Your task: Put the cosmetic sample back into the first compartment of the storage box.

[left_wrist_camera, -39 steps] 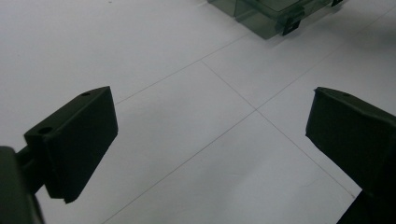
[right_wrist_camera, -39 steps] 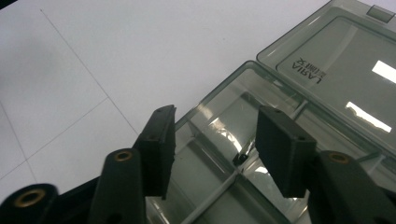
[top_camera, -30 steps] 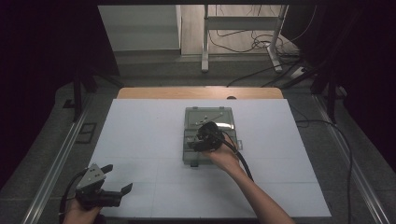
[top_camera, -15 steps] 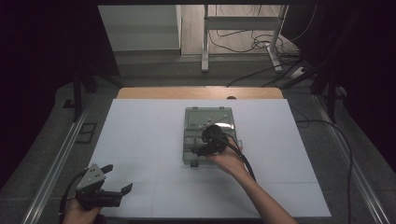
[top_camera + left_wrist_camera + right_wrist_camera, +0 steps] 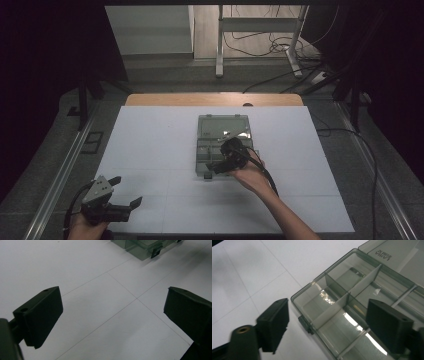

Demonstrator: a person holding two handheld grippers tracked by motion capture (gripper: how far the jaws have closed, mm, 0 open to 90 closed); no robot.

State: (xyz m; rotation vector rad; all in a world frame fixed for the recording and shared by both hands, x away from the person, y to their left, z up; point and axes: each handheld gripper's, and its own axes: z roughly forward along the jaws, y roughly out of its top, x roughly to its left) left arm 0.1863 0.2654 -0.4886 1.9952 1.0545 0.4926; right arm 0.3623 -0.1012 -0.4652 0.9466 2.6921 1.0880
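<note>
Smoky grey, see-through plastic for the compartment box [image 5: 352,312] between and beyond the matt black jaws of the right gripper [image 5: 327,322]; pale, off-white dividers [image 5: 362,282] inside it; dark grey lettering on the lid [image 5: 387,255] farther out. Small dark latch [image 5: 304,323] just past the left jaw. White table sheet [image 5: 100,302] crossed by thin grey lines beneath the black left gripper [image 5: 112,312].
</note>
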